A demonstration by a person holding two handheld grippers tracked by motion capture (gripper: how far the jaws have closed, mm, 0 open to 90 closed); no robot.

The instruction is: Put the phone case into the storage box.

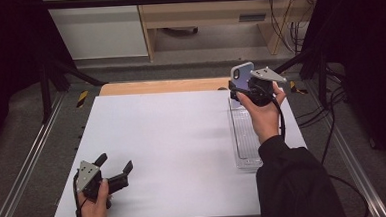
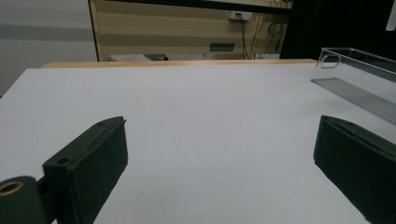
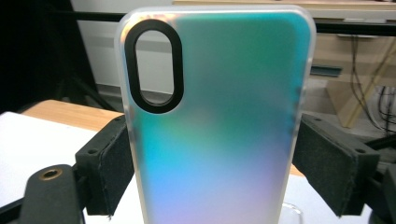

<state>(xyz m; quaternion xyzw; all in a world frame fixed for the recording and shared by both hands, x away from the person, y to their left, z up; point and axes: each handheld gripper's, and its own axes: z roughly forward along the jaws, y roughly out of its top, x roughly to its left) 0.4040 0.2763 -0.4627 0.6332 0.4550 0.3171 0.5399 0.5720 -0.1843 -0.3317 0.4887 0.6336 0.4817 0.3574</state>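
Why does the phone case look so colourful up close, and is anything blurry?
Right gripper view: the phone case shows an iridescent teal-to-violet sheen, sharp, with a soft background. Left gripper view: the clear tray glints at its rim. High view: dim surroundings, bright white table.

A white surface (image 1: 173, 149) sits under even, dim light, with a strip of pale wood (image 1: 162, 86) along its far edge. Beyond that edge stands a light wooden cabinet (image 1: 201, 18), a white panel (image 1: 97, 33) to its left and hanging cables (image 1: 289, 28) to its right. Grey carpet (image 1: 32, 127) surrounds the surface, metal rails (image 1: 24, 167) flank it, and black curtains (image 1: 3, 58) close both sides.
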